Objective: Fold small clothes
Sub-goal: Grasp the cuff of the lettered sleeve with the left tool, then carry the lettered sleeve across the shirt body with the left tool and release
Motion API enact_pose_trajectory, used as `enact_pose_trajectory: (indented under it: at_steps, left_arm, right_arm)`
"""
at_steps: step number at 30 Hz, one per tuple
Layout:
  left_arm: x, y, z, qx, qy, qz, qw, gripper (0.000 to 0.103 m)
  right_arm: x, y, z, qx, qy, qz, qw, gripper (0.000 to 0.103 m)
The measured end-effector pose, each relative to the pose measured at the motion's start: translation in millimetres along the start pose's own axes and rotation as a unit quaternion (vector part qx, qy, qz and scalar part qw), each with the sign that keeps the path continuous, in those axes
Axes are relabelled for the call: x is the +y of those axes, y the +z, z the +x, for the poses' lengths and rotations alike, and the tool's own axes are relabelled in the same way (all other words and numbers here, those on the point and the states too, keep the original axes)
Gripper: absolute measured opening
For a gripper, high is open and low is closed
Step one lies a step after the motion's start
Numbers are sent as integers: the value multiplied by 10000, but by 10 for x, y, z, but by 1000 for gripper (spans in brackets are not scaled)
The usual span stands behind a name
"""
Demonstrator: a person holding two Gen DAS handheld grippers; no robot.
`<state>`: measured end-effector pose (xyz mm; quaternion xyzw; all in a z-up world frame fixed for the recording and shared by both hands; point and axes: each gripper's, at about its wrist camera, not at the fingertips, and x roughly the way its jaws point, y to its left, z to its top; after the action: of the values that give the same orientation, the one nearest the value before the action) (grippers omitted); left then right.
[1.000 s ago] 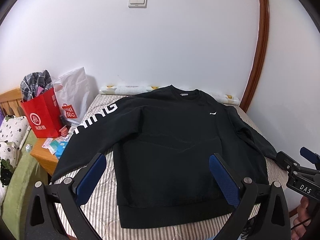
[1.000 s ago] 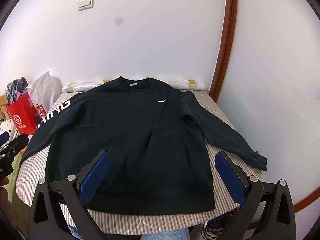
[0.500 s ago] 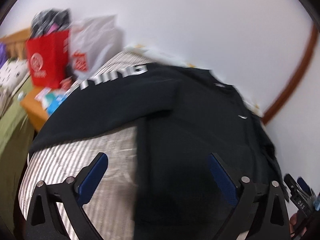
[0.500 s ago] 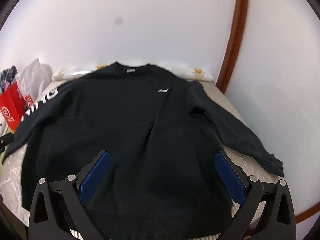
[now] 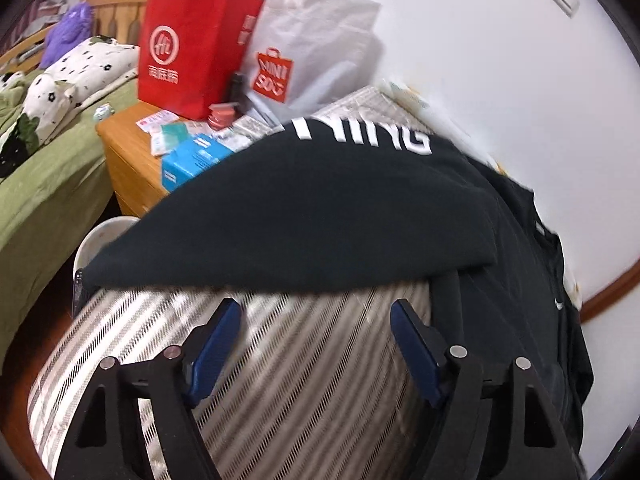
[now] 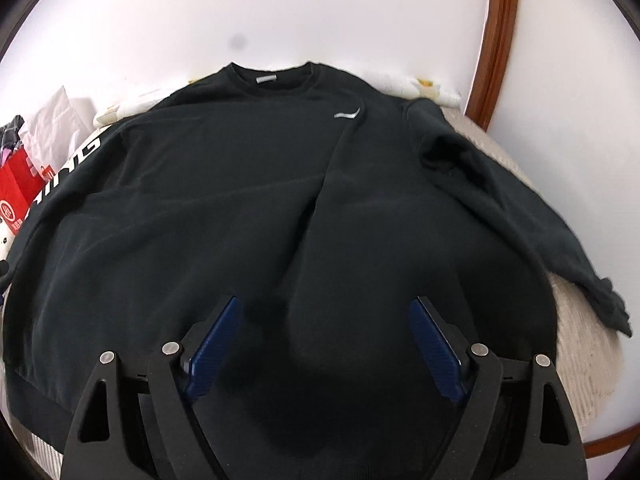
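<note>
Nearest, the left gripper point(image 5: 316, 344) hangs over bare striped bed cover point(image 5: 280, 360) just short of the lettered sleeve point(image 5: 304, 216), and the right gripper point(image 6: 320, 344) hangs over the lower body of the black sweatshirt point(image 6: 224, 208); both pairs of jaws have just been closing, stand fairly wide and grip nothing. The sweatshirt lies flat, face up, collar toward the wall. To fold cleanly, I would pinch the sleeve's near edge through both layers, hold the hem steady, and avoid the red bag point(image 5: 192, 48) beyond the sleeve.
</note>
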<state>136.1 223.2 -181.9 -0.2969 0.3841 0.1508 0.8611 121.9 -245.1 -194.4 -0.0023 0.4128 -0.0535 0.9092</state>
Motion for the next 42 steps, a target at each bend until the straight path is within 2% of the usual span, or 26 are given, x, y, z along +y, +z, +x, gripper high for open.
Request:
enact_pose_trajectory:
  at_steps: [3,5,6,9,10,11,15,19,23,26,31,35,39,42]
  left_arm:
    - [22,50,53,-171,229,-128,9995,65]
    - [3,83,95,-265,464,-61,9986,51]
    - [-9,109,129,-309,599,1,9977,48]
    - [-47,162,186,-269,895,211,9954,23]
    - [-56,175,195,-223,888,257,9955,14]
    - [-66,193,198,-179,863,302,9957,10]
    - [-277,284,-51,-505,838,707,9927,7]
    - [-619,459,-288,-709,422,1011,9915,7]
    - [-1211,614,-530,-1101,31,1605,9809,7]
    - [-1742,635,-584,-1167,-298,2049,9713,7]
    - [-2658,362,-426,-1037,-672,2957,9472,7]
    - [-3182,6,-135,-754,-864,3517,9291,7]
    - [-3422,-390,86,-316,-1078,3715,9216,11]
    - [-3465,-576,137,-158,-1044,3764,9204,23]
  right_arm:
    - [-7,-19,51,28,20,68,10000,85]
    - [-3,-13,76,84,-26,82,9999,85]
    - [-5,-14,76,82,-15,87,9999,85]
    - [-21,-14,23,-4,-32,95,9999,85]
    - [-24,-14,7,-21,-19,82,10000,85]
    - [-32,-12,-8,-42,-8,64,10000,85]
    - [-87,12,-73,-146,-28,29,9999,85]
    - [-172,54,-199,-360,-2,6,9994,85]
    - [-297,68,-364,-578,12,76,9983,85]
    - [-403,53,-468,-695,52,156,9974,85]
    - [-574,-17,-537,-717,-122,225,9971,85]
    - [-710,-88,-554,-647,-342,250,9970,85]
    - [-839,-153,-566,-530,-529,307,9967,85]
    - [-899,-166,-533,-408,-574,376,9968,85]
